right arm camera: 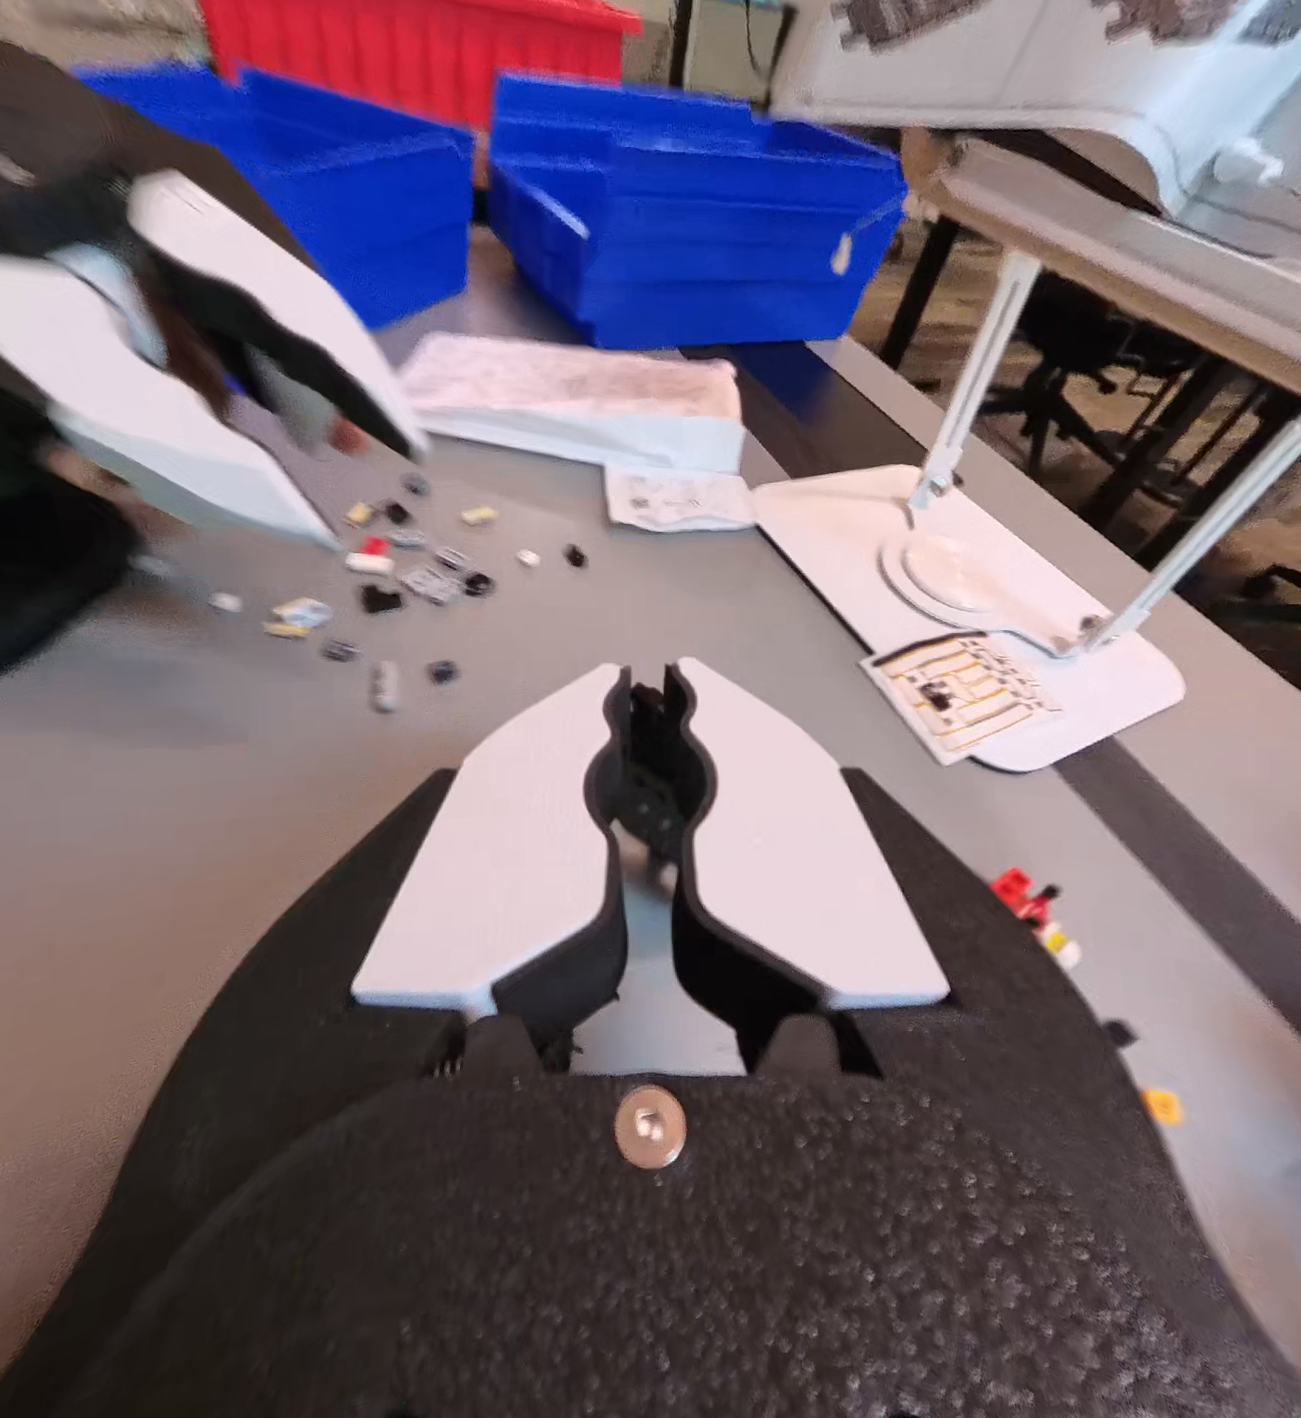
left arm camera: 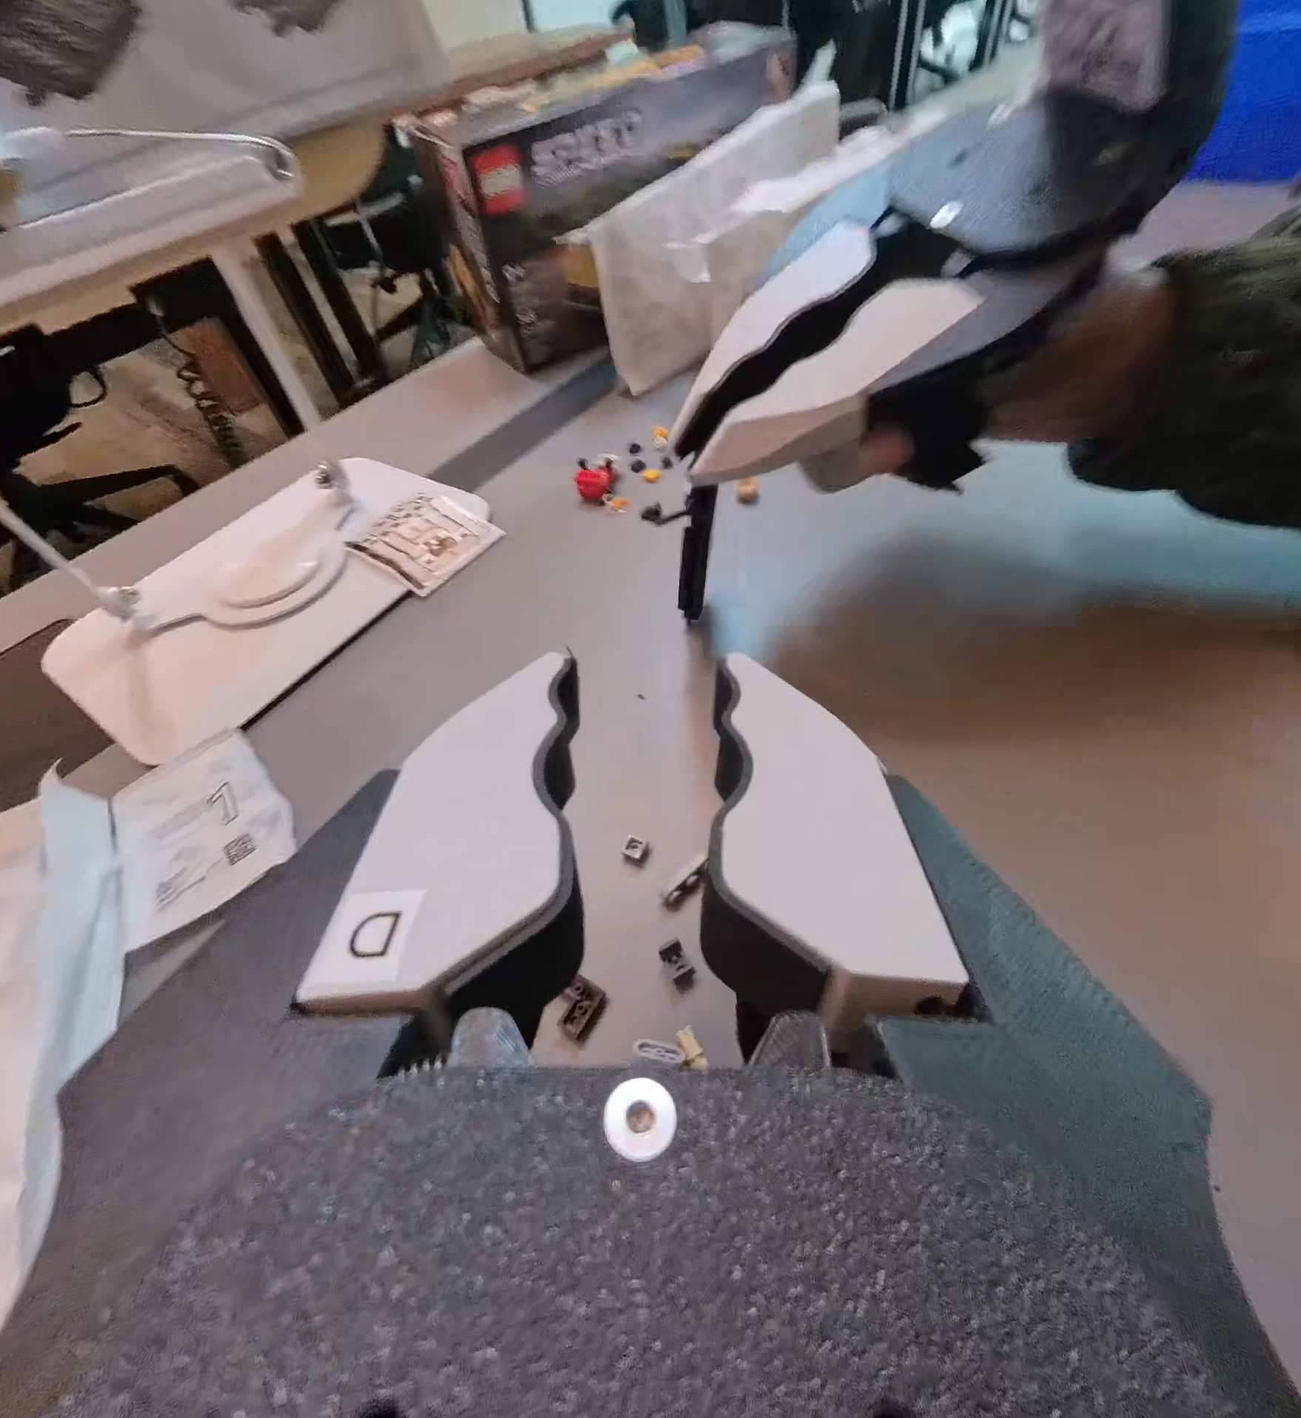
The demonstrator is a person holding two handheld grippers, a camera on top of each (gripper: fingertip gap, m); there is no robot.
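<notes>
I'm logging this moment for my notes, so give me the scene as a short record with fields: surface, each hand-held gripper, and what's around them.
Surface: grey table
Left hand-held gripper: open, nothing between its fingers, above small dark bricks
Right hand-held gripper: shut on a long black brick piece that hangs below its tips
Loose parts: scattered small bricks; red piece
Nearby: white lamp base, sticker sheet, blue bins, toy set box, paper bag

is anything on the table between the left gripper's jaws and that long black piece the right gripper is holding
Nothing visible. The left gripper is open, and only bare grey table lies between it and the long black piece hanging from the right gripper. The small loose bricks lie farther back between its fingers.
</notes>
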